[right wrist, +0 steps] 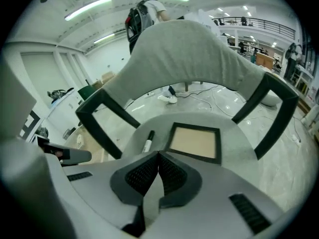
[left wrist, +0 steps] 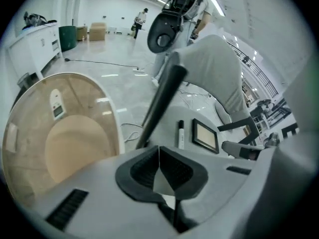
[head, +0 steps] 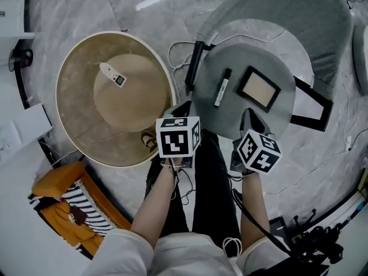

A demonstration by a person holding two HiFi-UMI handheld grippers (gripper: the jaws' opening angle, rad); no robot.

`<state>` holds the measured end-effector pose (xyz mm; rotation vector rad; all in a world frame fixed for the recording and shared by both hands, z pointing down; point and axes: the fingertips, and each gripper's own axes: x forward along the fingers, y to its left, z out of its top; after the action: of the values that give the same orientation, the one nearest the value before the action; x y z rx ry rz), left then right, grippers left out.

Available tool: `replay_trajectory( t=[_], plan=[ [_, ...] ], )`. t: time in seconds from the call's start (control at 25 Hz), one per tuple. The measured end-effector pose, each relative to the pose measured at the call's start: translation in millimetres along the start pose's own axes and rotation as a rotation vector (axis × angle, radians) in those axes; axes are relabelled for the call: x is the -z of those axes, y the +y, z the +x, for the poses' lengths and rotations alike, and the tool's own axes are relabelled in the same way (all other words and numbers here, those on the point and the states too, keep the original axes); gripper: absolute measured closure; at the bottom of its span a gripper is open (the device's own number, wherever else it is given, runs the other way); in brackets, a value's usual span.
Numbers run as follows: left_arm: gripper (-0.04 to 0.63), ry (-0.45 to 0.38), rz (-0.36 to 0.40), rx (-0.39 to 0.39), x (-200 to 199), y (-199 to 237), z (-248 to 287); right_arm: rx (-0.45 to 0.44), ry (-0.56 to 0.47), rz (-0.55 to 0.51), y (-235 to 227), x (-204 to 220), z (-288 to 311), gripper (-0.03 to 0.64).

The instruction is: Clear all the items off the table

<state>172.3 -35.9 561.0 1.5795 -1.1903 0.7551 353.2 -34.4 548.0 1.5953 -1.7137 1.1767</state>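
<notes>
A white handheld device with a small screen lies on the round beige table; in the left gripper view the device sits far left. On the grey chair seat lie a black-and-white marker and a black picture frame. My left gripper hangs between the table and the chair's near-left edge, shut with nothing in it. My right gripper is over the seat's near edge, also shut and empty, just short of the marker and the frame.
The chair has black armrests and a grey backrest. Cables trail on the floor between table and chair. An orange and striped cloth pile lies at lower left, and dark equipment at lower right.
</notes>
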Motion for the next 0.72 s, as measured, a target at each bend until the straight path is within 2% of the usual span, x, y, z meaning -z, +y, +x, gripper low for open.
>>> replay_trajectory(
  t=[0.24,0.4,0.72],
  plan=[
    [0.588,-0.074,-0.145,-0.093,17.9,113.4,-63.6,-0.087,0.025,-0.097,104.3,20.4,2.1,0.594],
    [0.588,-0.13,-0.231,-0.175,35.5,181.1,-106.3,-0.174,0.048,-0.205,178.6,35.7,5.2,0.594],
    [0.589,-0.177,-0.393,-0.263,86.6,273.0,-165.4,-0.314,0.098,-0.427,303.7,70.4,13.2,0.594]
  ],
)
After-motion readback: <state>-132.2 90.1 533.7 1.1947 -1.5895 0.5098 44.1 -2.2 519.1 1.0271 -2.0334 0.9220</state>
